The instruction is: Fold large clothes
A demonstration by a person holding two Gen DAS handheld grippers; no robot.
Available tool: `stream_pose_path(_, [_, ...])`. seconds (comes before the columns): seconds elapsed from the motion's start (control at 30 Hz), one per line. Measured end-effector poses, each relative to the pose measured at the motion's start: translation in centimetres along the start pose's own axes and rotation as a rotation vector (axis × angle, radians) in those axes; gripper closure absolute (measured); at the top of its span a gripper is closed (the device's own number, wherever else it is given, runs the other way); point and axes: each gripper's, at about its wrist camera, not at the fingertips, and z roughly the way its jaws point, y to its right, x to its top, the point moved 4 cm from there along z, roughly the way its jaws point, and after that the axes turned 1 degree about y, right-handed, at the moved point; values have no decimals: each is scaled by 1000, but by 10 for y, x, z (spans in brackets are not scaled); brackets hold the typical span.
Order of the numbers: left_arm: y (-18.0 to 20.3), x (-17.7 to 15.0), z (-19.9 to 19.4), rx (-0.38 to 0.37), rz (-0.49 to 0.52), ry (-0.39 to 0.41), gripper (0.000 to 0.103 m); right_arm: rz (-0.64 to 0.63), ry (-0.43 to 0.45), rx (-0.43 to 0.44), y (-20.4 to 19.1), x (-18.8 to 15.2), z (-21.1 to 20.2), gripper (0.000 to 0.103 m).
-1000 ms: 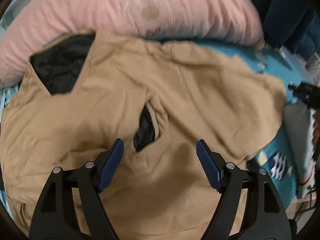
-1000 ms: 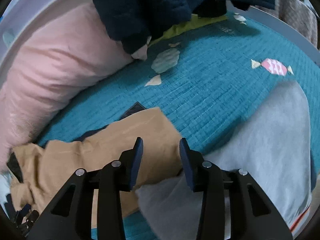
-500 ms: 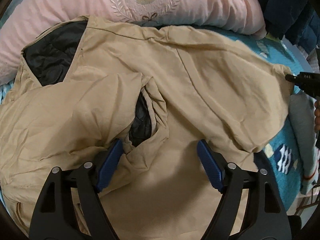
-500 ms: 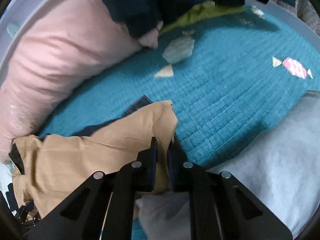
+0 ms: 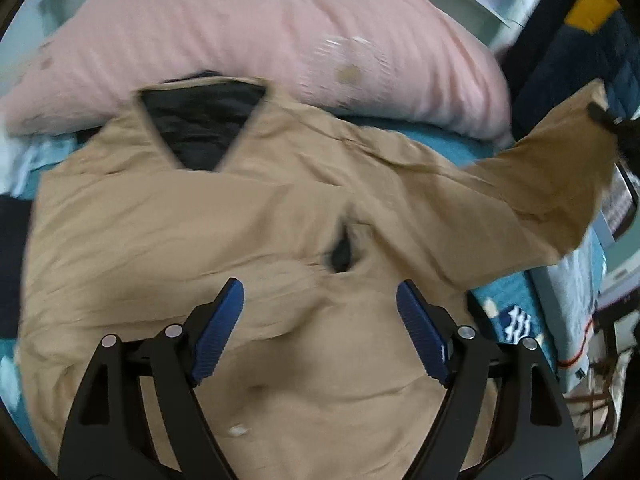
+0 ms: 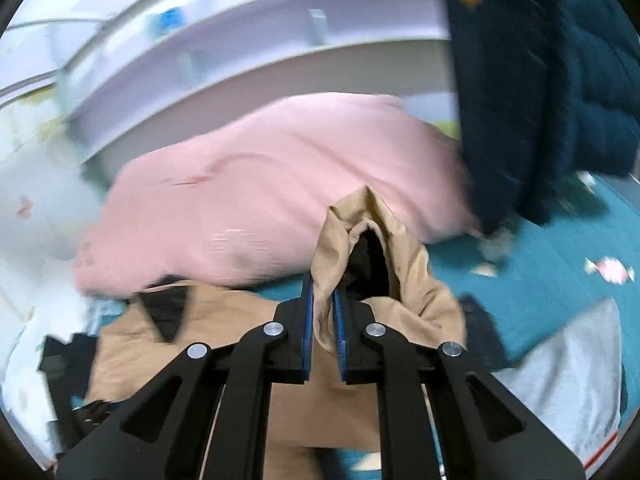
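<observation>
A tan jacket [image 5: 248, 224] with black lining lies spread on the teal bed cover, collar toward the pink pillow. My left gripper [image 5: 320, 304] is open and hovers over the jacket's body, holding nothing. My right gripper [image 6: 323, 300] is shut on the cuff of the jacket's sleeve [image 6: 360, 248] and holds it raised off the bed. In the left wrist view the lifted sleeve [image 5: 552, 176] stretches up to the right, with the right gripper's tip [image 5: 600, 114] at its end.
A large pink pillow [image 5: 256, 40] lies behind the jacket. A dark blue garment [image 6: 528, 80] hangs at the right. A grey folded cloth [image 6: 568, 380] lies on the teal cover [image 6: 540, 256] at the right. A white shelf [image 6: 240, 52] stands behind.
My right gripper closed on the sleeve cuff and lifted it up off the bed. The sleeve now stretches upward. My left gripper stayed open over the jacket's body.
</observation>
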Motion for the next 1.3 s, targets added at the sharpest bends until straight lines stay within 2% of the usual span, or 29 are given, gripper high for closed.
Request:
stream_pose_path(0.13, [-53, -7, -32, 59, -93, 42, 22, -55, -18, 137, -88, 0, 2, 94])
stream_pose_path(0.3, [-124, -24, -67, 171, -166, 72, 21, -130, -104, 286, -195, -31, 30, 94])
stream_pose_path(0.47, [-193, -50, -88, 240, -262, 57, 21, -186, -217, 353, -284, -80, 77, 93])
stream_pose_path(0.63, [-230, -71, -100, 271, -302, 40, 21, -227, -373, 365, -335, -145, 128, 90])
stream_pose_path(0.73, [-241, -78, -102, 269, -326, 32, 21, -248, -464, 331, -342, -178, 157, 85])
stream_pose_path(0.77, [-242, -80, -102, 268, -328, 33, 21, -226, -505, 352, -341, -186, 163, 84])
stream_pose_path(0.8, [-242, -79, -103, 269, -328, 33, 21, -199, -520, 365, -339, -191, 165, 81])
stream_pose_path(0.83, [-242, -77, -102, 266, -328, 36, 21, -173, -520, 390, -336, -189, 162, 71])
stream_pose_path(0.87, [-241, -75, -103, 261, -325, 43, 21, -158, -514, 408, -334, -187, 158, 65])
stream_pose_path(0.9, [-240, -71, -104, 261, -324, 54, 21, -144, -500, 432, -331, -180, 150, 52])
stream_pose_path(1.03, [-229, -48, -100, 224, -308, 87, 21, -109, -369, 489, -306, -134, 109, 38])
stream_pose_path(1.1, [-213, -34, -96, 204, -278, 100, 21, -51, -329, 529, -284, -114, 92, 36])
stream_pose_path(1.17, [-197, -22, -91, 181, -248, 104, 21, -23, -291, 511, -255, -98, 82, 36])
stream_pose_path(1.2, [-184, -14, -87, 155, -220, 107, 21, -27, -280, 452, -237, -95, 80, 36])
stream_pose_path(1.27, [-167, -3, -78, 101, -186, 106, 21, -42, -300, 334, -196, -96, 86, 54])
stream_pose_path(1.3, [-156, 5, -72, 105, -162, 102, 21, -35, -328, 307, -184, -102, 92, 76])
